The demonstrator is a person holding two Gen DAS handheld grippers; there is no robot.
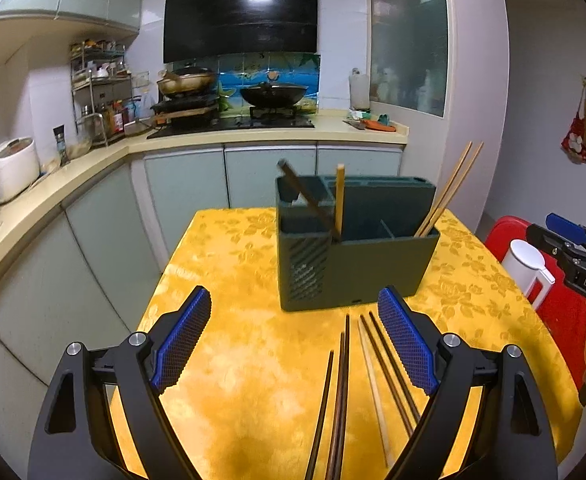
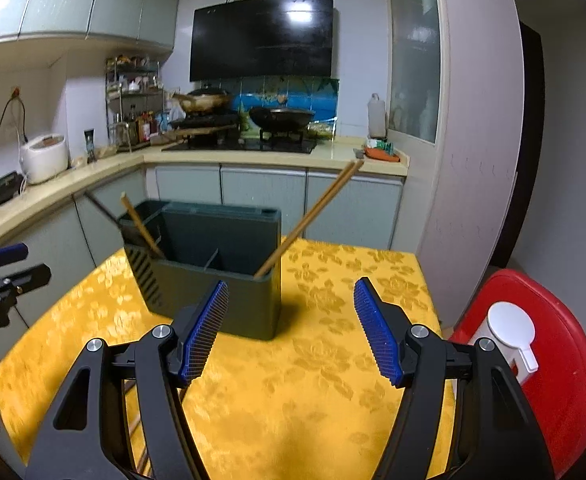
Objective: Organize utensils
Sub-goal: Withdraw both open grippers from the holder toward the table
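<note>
Yellow tablecloth (image 1: 229, 320) covers the table. Dark green holder (image 1: 353, 256) stands at the far middle, with chopsticks leaning in its left and right compartments. Loose chopsticks (image 1: 357, 376) lie near, just inside the left gripper's (image 1: 295, 344) right finger. Left gripper and right gripper (image 2: 291, 332) both spread, nothing between the pads.

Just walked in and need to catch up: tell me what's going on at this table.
A person is sorting chopsticks into a dark green utensil holder on the yellow tablecloth, with a gripper in each hand. Both the left gripper and the right gripper are open and hold nothing. A light pair leans in the holder's right end, and a dark and a light stick stand near its left end. Several loose chopsticks lie on the cloth by the left gripper's fingers.
</note>
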